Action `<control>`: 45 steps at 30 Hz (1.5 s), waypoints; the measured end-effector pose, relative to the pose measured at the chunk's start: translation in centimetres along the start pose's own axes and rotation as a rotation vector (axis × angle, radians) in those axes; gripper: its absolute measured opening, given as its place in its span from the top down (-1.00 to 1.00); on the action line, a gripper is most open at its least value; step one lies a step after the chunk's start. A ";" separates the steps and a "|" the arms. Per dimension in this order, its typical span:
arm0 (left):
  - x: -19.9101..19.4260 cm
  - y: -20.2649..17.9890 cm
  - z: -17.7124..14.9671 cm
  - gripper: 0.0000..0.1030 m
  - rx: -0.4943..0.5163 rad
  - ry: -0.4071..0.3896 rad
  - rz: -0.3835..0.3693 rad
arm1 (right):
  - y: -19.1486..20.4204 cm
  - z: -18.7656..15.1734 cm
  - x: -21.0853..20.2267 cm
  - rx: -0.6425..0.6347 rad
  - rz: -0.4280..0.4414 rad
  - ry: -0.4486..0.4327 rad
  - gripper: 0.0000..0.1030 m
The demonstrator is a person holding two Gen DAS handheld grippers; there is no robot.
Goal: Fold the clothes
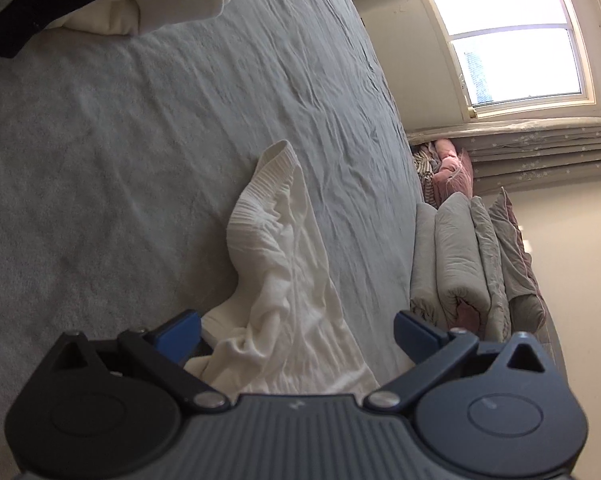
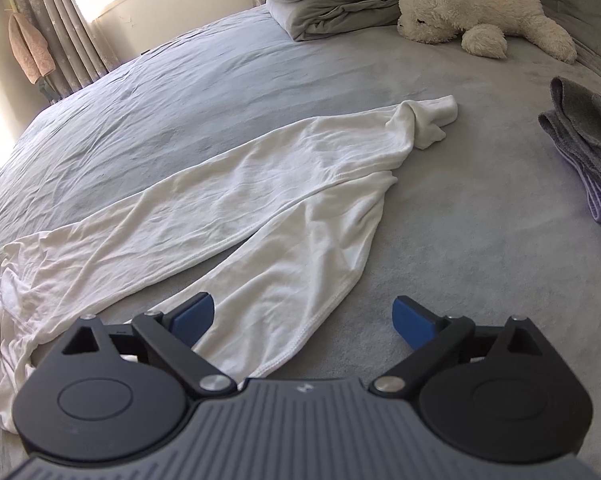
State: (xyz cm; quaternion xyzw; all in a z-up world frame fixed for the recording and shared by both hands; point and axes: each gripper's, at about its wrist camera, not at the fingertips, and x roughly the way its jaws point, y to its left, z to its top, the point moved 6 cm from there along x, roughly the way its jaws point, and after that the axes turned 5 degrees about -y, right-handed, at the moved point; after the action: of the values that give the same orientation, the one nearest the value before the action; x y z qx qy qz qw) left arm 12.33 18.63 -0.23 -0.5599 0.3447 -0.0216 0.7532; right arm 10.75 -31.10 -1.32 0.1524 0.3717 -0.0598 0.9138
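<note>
White trousers [image 2: 236, 200] lie spread, unfolded, on the bed [image 2: 440, 240] just ahead of your right tool [image 2: 305, 316] and left tool [image 1: 297, 334], both released. Fold pending: grasp an edge.

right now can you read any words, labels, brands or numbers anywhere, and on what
None can be read.
A small pale mark sits on the ribbed body of the left gripper and of the right gripper, too small to read.
The white garment shows no label or print.
</note>
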 end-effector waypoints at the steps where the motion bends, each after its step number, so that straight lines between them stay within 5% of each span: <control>1: 0.0 0.1 0.0 -0.99 0.003 -0.002 0.009 | 0.0 0.0 0.0 -0.001 0.000 0.001 -0.90; 13: 0.2 0.8 0.2 -0.99 0.023 -0.001 0.087 | 0.2 -0.1 -0.1 -0.013 -0.028 -0.016 -0.90; 16: 0.6 -0.4 -0.5 -0.99 0.181 0.030 0.130 | 0.2 0.0 -0.1 -0.035 -0.054 -0.033 -0.90; 19: 1.5 -2.3 -2.0 -0.99 0.476 0.098 0.193 | 0.3 0.1 -0.1 -0.063 -0.084 -0.060 -0.90; 23: 1.0 -4.3 -2.2 -0.99 0.730 0.111 0.156 | 0.5 0.3 -0.1 -0.089 -0.103 -0.082 -0.92; 28: -1.0 -4.1 -1.7 -0.99 0.602 0.106 0.093 | 0.9 0.4 -0.2 -0.097 -0.083 -0.081 -0.94; 34: -3.0 -10.1 -9.4 -0.99 1.076 0.328 -0.025 | 0.7 0.8 -0.7 -0.078 -0.065 -0.089 -0.94; 39: -3.5 -10.6 -14.3 -0.99 1.396 0.473 0.006 | 0.4 1.1 -1.2 -0.060 -0.056 -0.099 -0.94; 45: -4.5 -8.5 -19.4 -0.99 1.665 0.740 0.062 | 0.0 1.4 -1.8 -0.040 -0.047 -0.110 -0.95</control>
State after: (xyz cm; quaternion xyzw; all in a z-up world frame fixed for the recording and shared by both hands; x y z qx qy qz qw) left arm 1.37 1.32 6.64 0.2169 0.4522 -0.4213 0.7556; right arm 10.36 -31.53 0.91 0.1220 0.3257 -0.0820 0.9340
